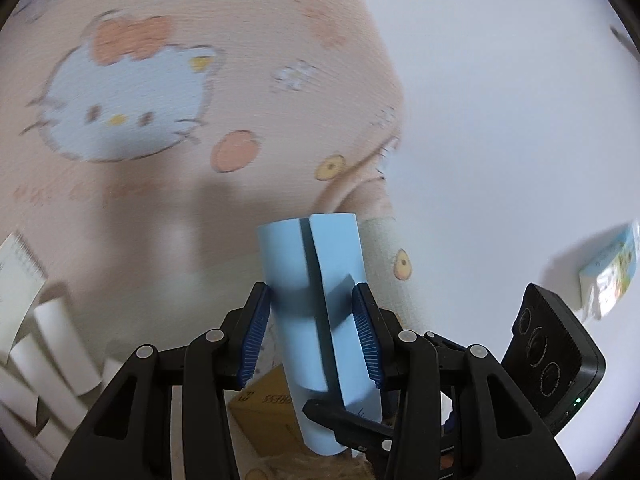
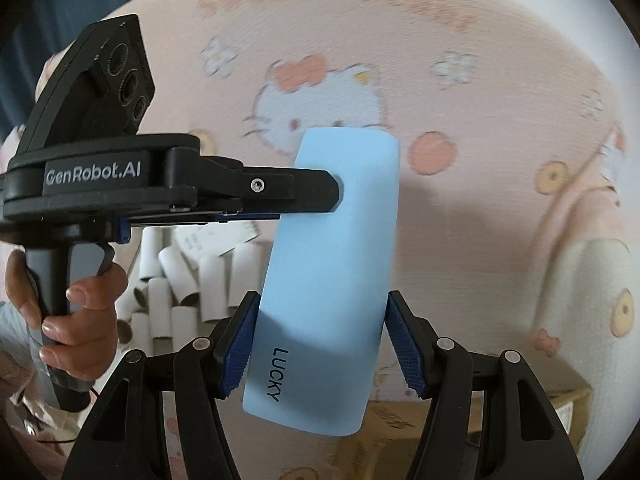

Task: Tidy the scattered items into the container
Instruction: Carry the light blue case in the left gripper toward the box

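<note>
A light blue case (image 1: 316,320) with a seam along its length, printed "LUCKY", is held up in the air by both grippers. My left gripper (image 1: 311,292) is shut on it, both blue pads pressing its sides. In the right wrist view the same case (image 2: 328,272) stands between the pads of my right gripper (image 2: 322,300), which is shut on its lower part. The left gripper (image 2: 336,196) reaches in from the left and clamps the case near its top. One black finger (image 1: 344,416) of the right gripper crosses the case's lower end.
A pink cartoon-cat cloth (image 2: 460,220) spreads behind the case. Several white cardboard tubes (image 2: 188,280) lie heaped at the left. A brown cardboard box (image 1: 264,400) sits below the grippers. A hand (image 2: 80,312) holds the left gripper's handle. A small colourful carton (image 1: 612,268) lies against white at the right.
</note>
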`<state>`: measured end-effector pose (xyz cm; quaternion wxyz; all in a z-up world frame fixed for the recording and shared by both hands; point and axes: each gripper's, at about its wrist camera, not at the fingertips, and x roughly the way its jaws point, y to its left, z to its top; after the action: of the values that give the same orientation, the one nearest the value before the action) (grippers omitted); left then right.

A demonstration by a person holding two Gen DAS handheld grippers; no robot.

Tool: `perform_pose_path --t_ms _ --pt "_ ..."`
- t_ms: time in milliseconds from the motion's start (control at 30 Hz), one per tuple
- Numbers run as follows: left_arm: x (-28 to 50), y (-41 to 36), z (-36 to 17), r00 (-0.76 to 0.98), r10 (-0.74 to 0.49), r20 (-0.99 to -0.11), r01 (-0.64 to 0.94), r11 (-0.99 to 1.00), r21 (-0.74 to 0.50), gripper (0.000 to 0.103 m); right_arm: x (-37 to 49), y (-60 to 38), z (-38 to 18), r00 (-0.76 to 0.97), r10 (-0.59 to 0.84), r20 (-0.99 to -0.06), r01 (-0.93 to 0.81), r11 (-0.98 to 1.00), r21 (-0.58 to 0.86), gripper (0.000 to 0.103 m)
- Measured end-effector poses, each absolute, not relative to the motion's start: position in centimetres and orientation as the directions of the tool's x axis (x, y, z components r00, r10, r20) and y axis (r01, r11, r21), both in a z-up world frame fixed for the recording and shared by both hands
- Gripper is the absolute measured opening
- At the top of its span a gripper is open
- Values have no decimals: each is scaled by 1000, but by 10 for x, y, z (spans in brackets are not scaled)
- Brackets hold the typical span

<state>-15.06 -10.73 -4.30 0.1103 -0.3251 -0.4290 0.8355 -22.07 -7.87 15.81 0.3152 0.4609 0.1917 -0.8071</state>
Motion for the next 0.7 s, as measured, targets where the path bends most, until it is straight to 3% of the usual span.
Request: perform_pose_path --t_ms 267,700 --pt "-185 -59 -36 -697 571 -434 12 -597 -802 46 -224 -24 172 -425 -246 -871 615 -785 -78 61" --pt "-210 61 -48 -513 708 -485 -103 -612 -784 47 -195 77 165 -384 -78 -920 419 -903 -98 61"
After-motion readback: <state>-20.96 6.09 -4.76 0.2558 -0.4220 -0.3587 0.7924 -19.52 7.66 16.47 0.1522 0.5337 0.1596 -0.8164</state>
